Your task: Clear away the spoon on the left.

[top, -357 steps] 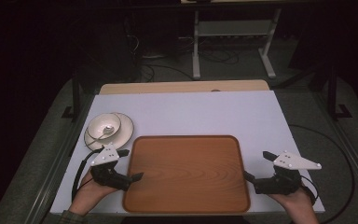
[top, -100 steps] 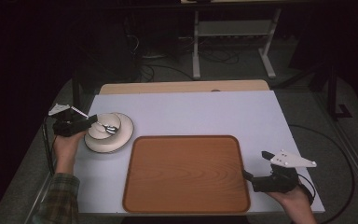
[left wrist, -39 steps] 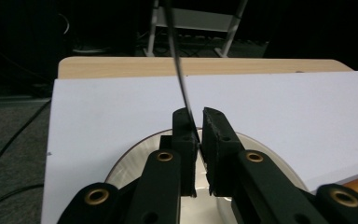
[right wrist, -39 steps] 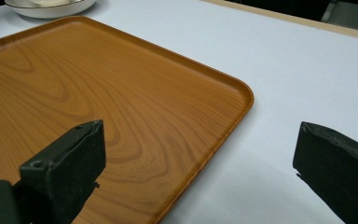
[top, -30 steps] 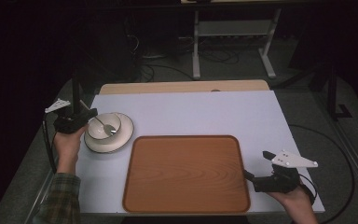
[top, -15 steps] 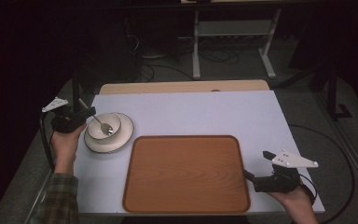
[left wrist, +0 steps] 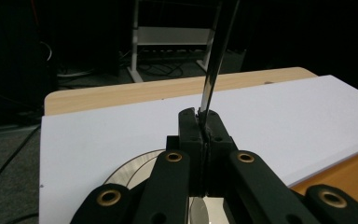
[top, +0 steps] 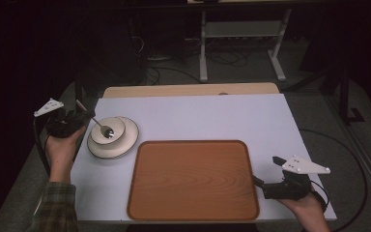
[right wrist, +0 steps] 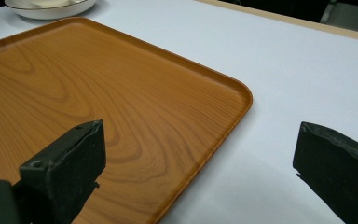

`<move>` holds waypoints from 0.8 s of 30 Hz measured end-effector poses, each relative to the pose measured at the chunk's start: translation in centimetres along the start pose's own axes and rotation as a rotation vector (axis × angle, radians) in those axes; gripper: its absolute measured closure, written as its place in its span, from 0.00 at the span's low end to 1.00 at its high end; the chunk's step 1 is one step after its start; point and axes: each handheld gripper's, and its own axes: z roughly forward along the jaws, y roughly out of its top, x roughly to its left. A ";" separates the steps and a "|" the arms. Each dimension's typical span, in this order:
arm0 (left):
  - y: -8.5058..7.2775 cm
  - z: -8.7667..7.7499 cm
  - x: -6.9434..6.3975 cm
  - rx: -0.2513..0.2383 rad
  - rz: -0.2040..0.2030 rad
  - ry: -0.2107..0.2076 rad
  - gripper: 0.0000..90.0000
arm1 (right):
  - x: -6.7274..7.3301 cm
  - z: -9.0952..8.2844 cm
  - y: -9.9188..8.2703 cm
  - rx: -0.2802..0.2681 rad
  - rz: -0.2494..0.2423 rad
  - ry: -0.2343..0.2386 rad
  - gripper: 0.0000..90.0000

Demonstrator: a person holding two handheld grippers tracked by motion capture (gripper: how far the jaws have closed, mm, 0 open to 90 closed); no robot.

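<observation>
My left gripper point(top: 87, 117) hangs off the table's left edge, shut on the handle of a metal spoon point(top: 101, 126). The spoon's head rests over a small white bowl point(top: 115, 126) that stands on a white plate point(top: 125, 142). In the left gripper view the black jaws point(left wrist: 204, 122) pinch the thin handle of the spoon point(left wrist: 216, 56), which rises steeply, with the plate point(left wrist: 130, 170) just below. My right gripper point(top: 260, 182) stands open at the right edge of a wooden tray point(top: 193, 179). Its jaws are wide apart over the corner of the tray point(right wrist: 98, 93), with nothing between them point(right wrist: 198, 140).
A white sheet point(top: 222, 116) covers the table, with a strip of bare wood point(top: 188, 90) along the far edge. Behind the table stand a metal rack point(top: 241, 34) and cables on a dark floor. The plate's rim point(right wrist: 51, 9) shows beyond the tray.
My left hand has drifted slightly left and up, and the spoon has lifted a little with it. The right hand and gripper have stayed still.
</observation>
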 end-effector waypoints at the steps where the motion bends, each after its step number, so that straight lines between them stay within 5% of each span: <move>1: 0.2 -0.1 -0.2 0.000 0.007 -0.004 0.98 | 0.0 0.0 0.0 0.000 0.000 0.000 0.02; 13: 1.9 -1.2 -2.2 -0.013 0.046 -0.069 0.98 | 0.0 -0.1 0.0 -0.001 0.001 0.001 0.02; 24: 1.9 -1.7 -4.4 0.018 0.070 -0.150 0.98 | 0.0 -0.1 0.0 -0.001 -0.001 -0.001 0.02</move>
